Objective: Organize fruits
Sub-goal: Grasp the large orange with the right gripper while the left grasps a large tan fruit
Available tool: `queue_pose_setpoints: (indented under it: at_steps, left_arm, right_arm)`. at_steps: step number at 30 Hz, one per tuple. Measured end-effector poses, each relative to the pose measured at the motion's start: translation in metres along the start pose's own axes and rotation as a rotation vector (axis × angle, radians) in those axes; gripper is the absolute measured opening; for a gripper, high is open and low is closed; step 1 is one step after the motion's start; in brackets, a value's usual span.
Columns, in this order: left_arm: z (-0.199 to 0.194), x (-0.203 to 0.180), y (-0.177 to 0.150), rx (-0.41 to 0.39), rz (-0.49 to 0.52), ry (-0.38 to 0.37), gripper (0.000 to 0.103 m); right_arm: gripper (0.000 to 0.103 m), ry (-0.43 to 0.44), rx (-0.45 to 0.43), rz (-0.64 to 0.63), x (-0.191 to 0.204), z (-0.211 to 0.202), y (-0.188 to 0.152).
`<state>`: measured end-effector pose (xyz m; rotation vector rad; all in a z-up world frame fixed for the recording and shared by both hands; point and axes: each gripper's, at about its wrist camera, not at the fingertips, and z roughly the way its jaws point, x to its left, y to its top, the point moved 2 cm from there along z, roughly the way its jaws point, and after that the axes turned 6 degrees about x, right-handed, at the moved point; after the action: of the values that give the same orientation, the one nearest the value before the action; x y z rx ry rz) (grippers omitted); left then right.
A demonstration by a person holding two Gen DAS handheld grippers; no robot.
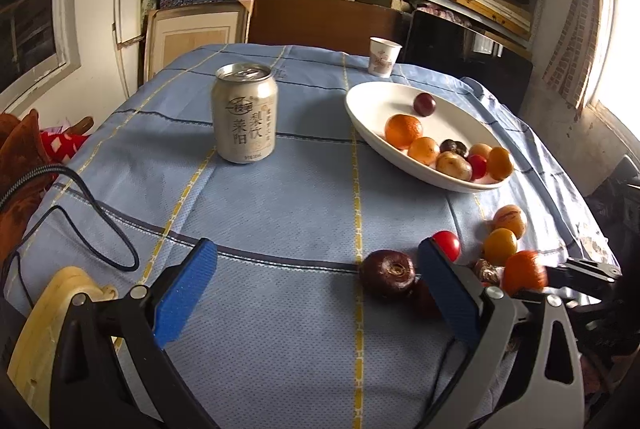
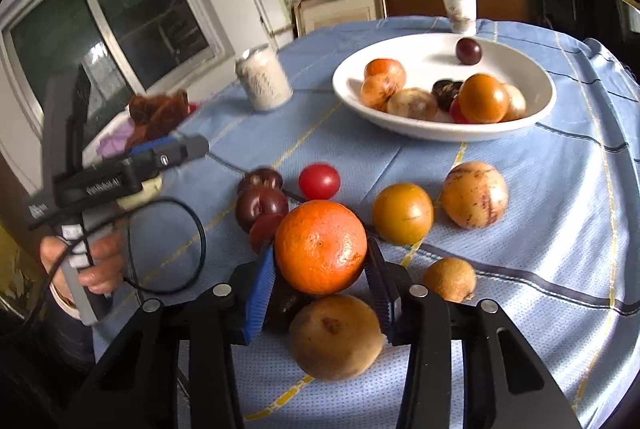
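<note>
My right gripper (image 2: 320,269) is shut on an orange (image 2: 320,247) and holds it above the blue cloth; the orange also shows in the left wrist view (image 1: 525,271). My left gripper (image 1: 318,289) is open and empty, low over the cloth, with a dark purple fruit (image 1: 387,273) just inside its right finger. A white bowl (image 2: 424,47) holds several fruits and also shows in the left wrist view (image 1: 372,101). Loose on the cloth lie a red tomato (image 2: 319,181), a yellow fruit (image 2: 402,213), a striped pale fruit (image 2: 475,194) and brown fruits (image 2: 335,337).
A drink can (image 1: 245,113) stands left of the bowl. A paper cup (image 1: 384,56) stands behind the bowl near the far table edge. A black cable (image 1: 100,221) lies on the cloth at the left. Shelves stand behind the table.
</note>
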<state>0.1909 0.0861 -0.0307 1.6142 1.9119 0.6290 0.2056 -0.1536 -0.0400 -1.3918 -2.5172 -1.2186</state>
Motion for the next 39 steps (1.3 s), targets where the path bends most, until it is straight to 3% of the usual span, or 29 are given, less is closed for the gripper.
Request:
queue_pose_setpoints:
  at_steps: [3,6,13,19,22,27,31,34,39]
  left_arm:
    - [0.004,0.009,0.001,0.016,-0.044,-0.024,0.098]
    - [0.011,0.008,0.001,0.056,-0.026,-0.065,0.098]
    - [0.023,-0.008,-0.004,0.122,0.043,-0.128,0.098]
    - [0.000,-0.060,-0.022,0.110,0.274,-0.363,0.098]
    - [-0.012,-0.089,-0.034,0.059,0.420,-0.342,0.098]
    - [-0.021,-0.119,-0.039,0.026,0.523,-0.376,0.098]
    - [-0.016,-0.145,-0.040,0.063,0.593,-0.407,0.095]
    - [-0.010,-0.161,-0.045,0.112,0.662,-0.438,0.082]
    - [0.004,-0.183,-0.055,0.196,0.747,-0.456,0.073]
  right_arm:
    - [0.045,0.005,-0.085,0.037,-0.008,-0.019,0.003]
    - [0.045,0.018,-0.129,0.077,-0.017,-0.032,0.003]
    - [0.045,0.027,-0.154,0.086,-0.020,-0.040,-0.001]
    - [0.045,0.033,-0.161,0.084,-0.020,-0.044,-0.005]
    - [0.045,0.040,-0.192,0.113,-0.028,-0.053,-0.005]
    - [0.045,0.003,-0.273,0.168,-0.045,-0.076,-0.010]
    - [0.045,-0.012,-0.297,0.201,-0.056,-0.084,-0.016]
    - [0.045,-0.005,-0.294,0.216,-0.060,-0.084,-0.021]
    - [0.045,-0.010,-0.290,0.222,-0.063,-0.082,-0.025]
